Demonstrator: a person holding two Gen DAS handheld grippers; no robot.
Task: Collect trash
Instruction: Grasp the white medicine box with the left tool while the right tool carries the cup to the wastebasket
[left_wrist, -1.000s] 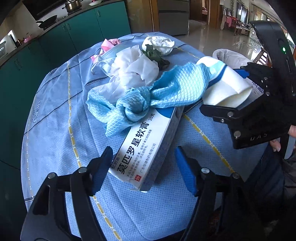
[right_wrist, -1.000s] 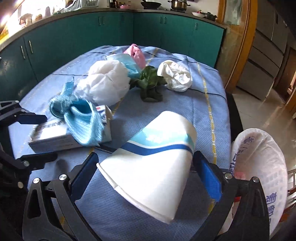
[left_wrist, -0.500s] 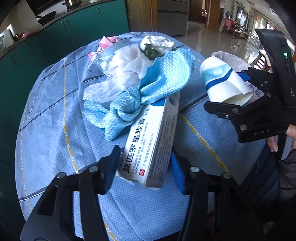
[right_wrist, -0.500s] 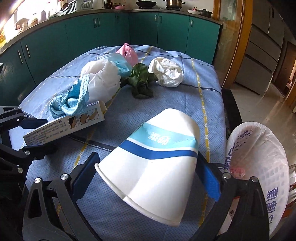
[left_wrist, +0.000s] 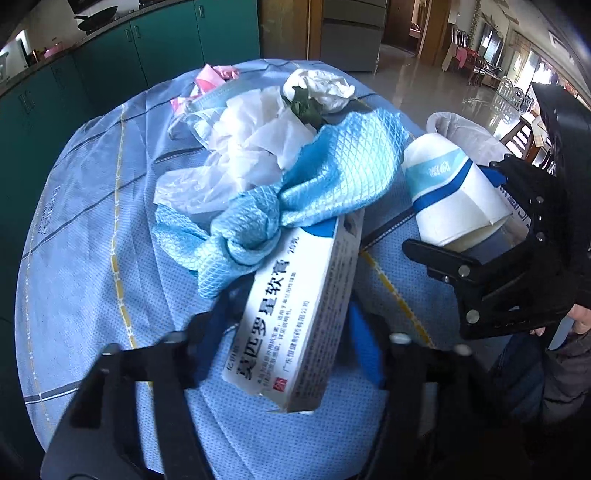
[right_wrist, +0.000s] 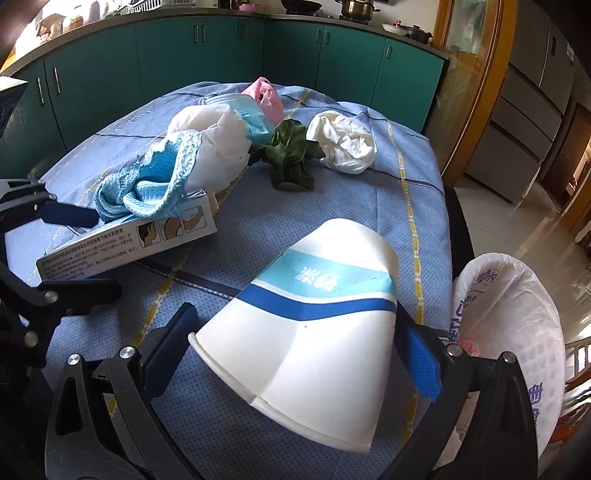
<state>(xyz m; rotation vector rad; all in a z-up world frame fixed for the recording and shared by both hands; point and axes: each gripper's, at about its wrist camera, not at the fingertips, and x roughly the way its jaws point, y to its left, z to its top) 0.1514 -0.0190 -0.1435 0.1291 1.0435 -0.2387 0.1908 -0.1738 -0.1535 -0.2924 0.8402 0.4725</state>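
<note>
1 box (left_wrist: 295, 317) lengthwise between tool (left_wrist: 288, 332) fingers

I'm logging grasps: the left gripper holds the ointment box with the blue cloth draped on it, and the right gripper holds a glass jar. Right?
Not quite: the right gripper holds a paper cup, flattened, not a jar, as the right wrist view shows. The left gripper does hold the ointment box with the blue cloth on it.

Bright daylight scene, strong fisheye bending and dark corners in both views.
Sunlight glares off the tiled floor (left_wrist: 461, 88) at right and washes out the counter (right_wrist: 44, 26) top-left; the near gripper fingers (left_wrist: 364, 347) look blurred.
</note>
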